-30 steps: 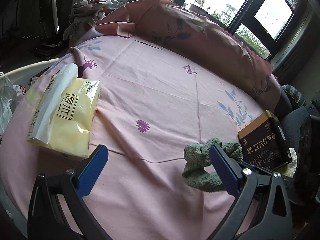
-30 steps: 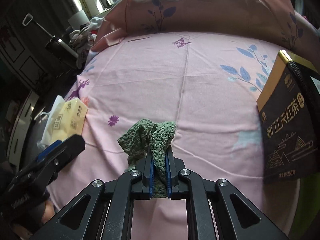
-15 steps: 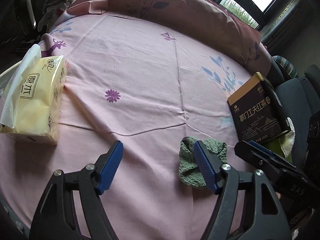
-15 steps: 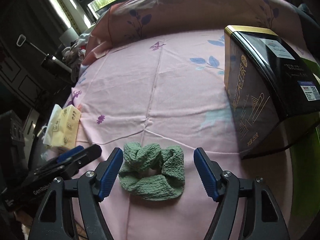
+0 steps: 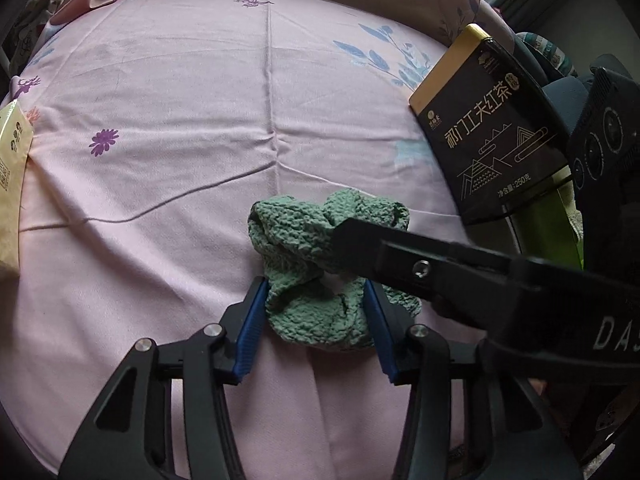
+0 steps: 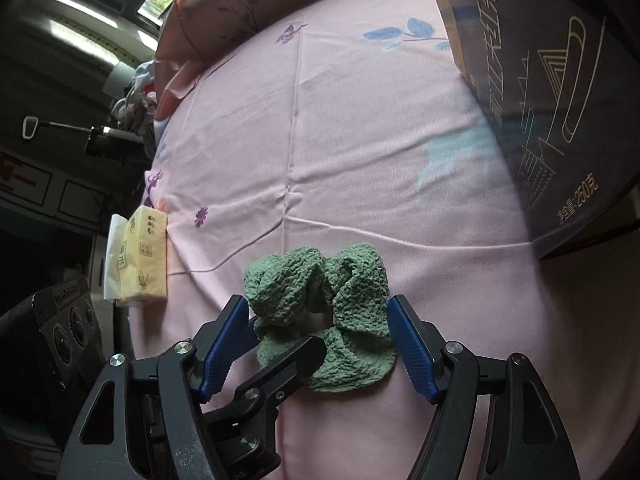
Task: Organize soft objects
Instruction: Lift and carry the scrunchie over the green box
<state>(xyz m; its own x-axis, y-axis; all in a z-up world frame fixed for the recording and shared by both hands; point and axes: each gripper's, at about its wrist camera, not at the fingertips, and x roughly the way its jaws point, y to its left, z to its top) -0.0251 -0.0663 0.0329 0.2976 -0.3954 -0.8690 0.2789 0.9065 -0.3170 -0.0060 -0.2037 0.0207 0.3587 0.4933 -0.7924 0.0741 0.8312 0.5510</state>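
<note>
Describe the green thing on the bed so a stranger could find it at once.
Start at the pink flowered bedsheet and find the black tea box at its right side. Just left of and nearer than that box lies a green scrunchie, a ring of bumpy, puckered fabric. It is the only green, crinkled thing there; the yellow tissue pack is smooth and boxy.

On the tall black rectangular tin with a gold top (image 5: 488, 128), standing at the right edge of the pink floral sheet, gold characters reading 祁门工夫红茶 are printed vertically, and below a line drawing of peaks the weight 净含量:250克 is given; the same weight line is seen on the tin in the right wrist view (image 6: 560, 92). The white letters "DAS" are shown on the black plastic body of the other gripper (image 5: 612, 336). On the pale yellow plastic tissue pack (image 6: 142, 256), a boxed mark is printed that is possibly 原木, too small to be sure.
</note>
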